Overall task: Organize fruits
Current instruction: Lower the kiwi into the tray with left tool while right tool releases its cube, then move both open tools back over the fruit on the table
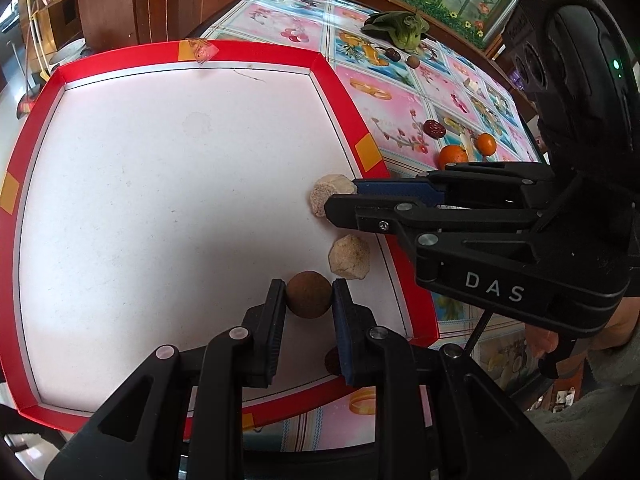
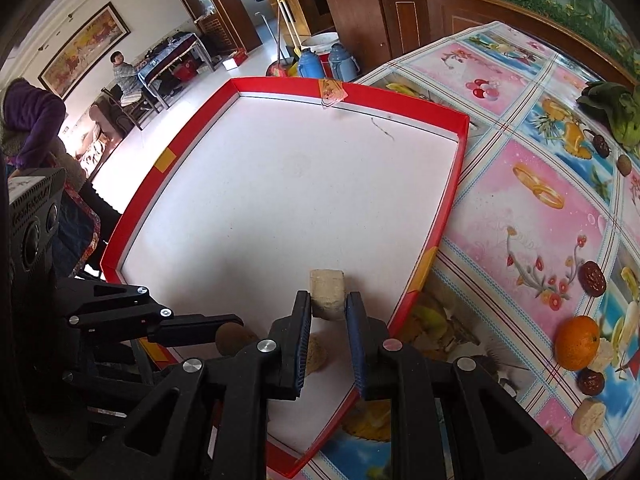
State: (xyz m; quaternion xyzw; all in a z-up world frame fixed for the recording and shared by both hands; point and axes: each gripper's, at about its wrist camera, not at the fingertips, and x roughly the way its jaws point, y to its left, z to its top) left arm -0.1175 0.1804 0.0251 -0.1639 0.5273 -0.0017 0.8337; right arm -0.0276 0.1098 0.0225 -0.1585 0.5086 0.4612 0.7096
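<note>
A red-rimmed tray with a white floor [image 1: 160,184] [image 2: 280,208] lies on the table. My left gripper [image 1: 309,286] is shut on a brown round fruit [image 1: 309,296] low over the tray's near right part. From the right, my right gripper [image 1: 340,196] reaches in, shut on a pale fruit chunk [image 1: 330,192]. A second pale chunk [image 1: 349,257] lies on the tray floor between the two. The right wrist view shows my right gripper [image 2: 328,298] pinching the pale chunk [image 2: 327,286], the loose chunk [image 2: 317,354] beneath it, and my left gripper [image 2: 236,332] holding the brown fruit [image 2: 232,338].
On the flowered tablecloth [image 2: 520,208] right of the tray lie an orange [image 2: 577,343], a second orange [image 1: 486,144], dark red dates [image 2: 593,277], a pale slice [image 2: 589,416] and a leafy green [image 2: 616,116]. Two people [image 2: 124,74] are across the room.
</note>
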